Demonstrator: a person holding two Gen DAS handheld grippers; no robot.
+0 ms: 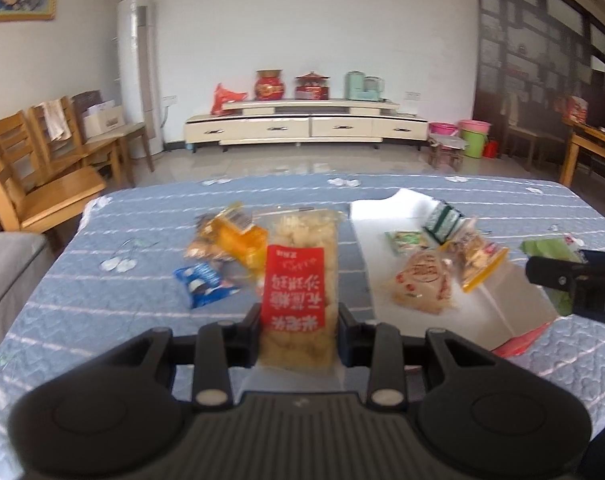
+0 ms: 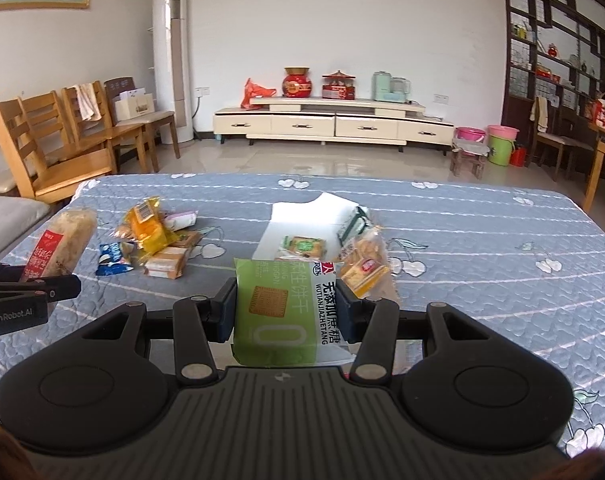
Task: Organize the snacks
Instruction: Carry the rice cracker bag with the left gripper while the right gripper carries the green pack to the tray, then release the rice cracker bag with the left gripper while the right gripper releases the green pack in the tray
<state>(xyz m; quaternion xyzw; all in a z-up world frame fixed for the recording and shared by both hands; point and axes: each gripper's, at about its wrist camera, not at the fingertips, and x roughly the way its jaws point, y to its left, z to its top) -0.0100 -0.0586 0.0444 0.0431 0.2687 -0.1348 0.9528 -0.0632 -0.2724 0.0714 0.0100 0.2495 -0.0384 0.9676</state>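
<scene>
My left gripper is shut on a long clear pack of pale puffed snacks with a red label, held above the table. In the right wrist view that same pack shows at the far left. My right gripper is shut on a green and white biscuit packet. A white open box lies beyond it with a green-labelled packet inside and a yellow-edged cracker bag at its right side. Loose snacks lie left: a yellow bag and a blue packet.
The blue quilted cloth with cherry prints covers the table. Wooden chairs stand off its left edge. A grey cushion lies at the left. A cream TV cabinet stands along the far wall.
</scene>
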